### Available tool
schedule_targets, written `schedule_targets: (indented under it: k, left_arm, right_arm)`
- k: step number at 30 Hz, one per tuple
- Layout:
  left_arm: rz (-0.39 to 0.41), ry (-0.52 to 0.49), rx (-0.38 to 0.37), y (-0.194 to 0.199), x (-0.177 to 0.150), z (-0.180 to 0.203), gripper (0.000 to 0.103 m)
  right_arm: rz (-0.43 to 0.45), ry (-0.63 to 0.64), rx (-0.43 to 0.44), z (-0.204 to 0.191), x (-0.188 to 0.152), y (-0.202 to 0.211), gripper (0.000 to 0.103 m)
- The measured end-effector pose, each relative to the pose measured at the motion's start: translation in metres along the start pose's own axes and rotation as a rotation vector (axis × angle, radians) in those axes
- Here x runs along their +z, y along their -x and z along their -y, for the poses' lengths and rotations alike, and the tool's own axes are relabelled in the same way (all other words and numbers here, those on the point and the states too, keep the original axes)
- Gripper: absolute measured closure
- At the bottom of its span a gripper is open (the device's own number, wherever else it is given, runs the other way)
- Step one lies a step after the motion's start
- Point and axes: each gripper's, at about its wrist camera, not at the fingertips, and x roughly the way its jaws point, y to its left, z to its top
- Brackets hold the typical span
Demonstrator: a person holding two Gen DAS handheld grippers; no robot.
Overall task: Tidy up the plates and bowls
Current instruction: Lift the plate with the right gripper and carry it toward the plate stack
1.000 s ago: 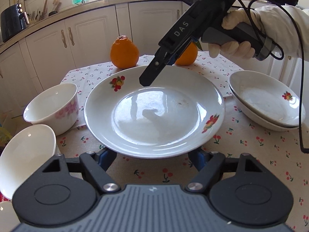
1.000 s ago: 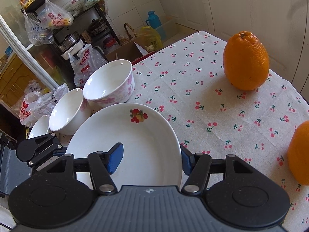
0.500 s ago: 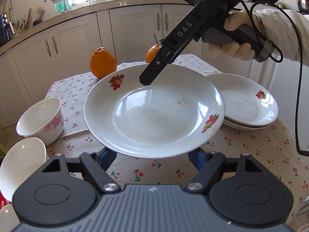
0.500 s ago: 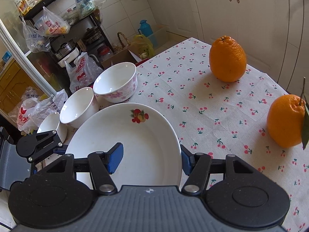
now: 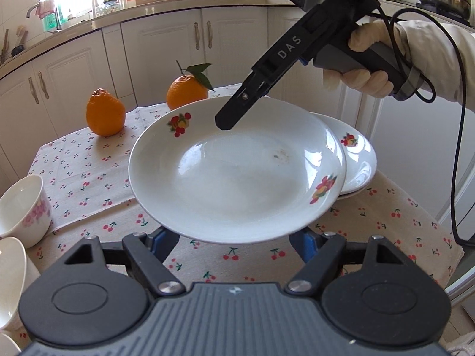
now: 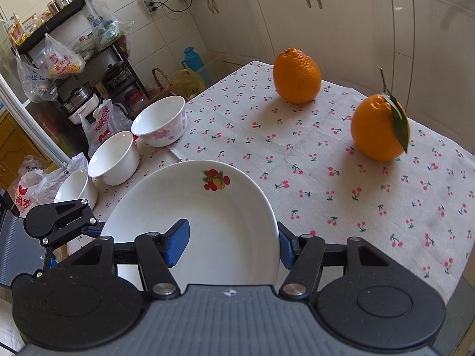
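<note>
Cherry-print tablecloth [image 5: 89, 172] below; plate [image 5: 237, 175] airborne, rim pinched by right tongs [image 6: 231, 243], left tongs [image 5: 237, 241] seemingly cradling underneath.

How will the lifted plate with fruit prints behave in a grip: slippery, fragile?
The plate looks glazed and glossy, so it is probably slippery to grip. It seems stiff ceramic, likely to chip if it knocks the stacked plates nearby.

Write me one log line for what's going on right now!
plate: lifted off table, partly over plate stack | right gripper: on far rim | left gripper: under near rim | bowls: untouched
</note>
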Motion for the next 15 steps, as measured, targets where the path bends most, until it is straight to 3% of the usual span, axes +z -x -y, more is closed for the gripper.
schedule_targets:
  k: [15]
  left_arm:
    - [-0.006,-0.098,-0.138,-0.024,0.017,0.038,0.023]
  right_arm:
    - [0.045,-0.128,-0.118,0.029,-0.059,0.047,0.036]
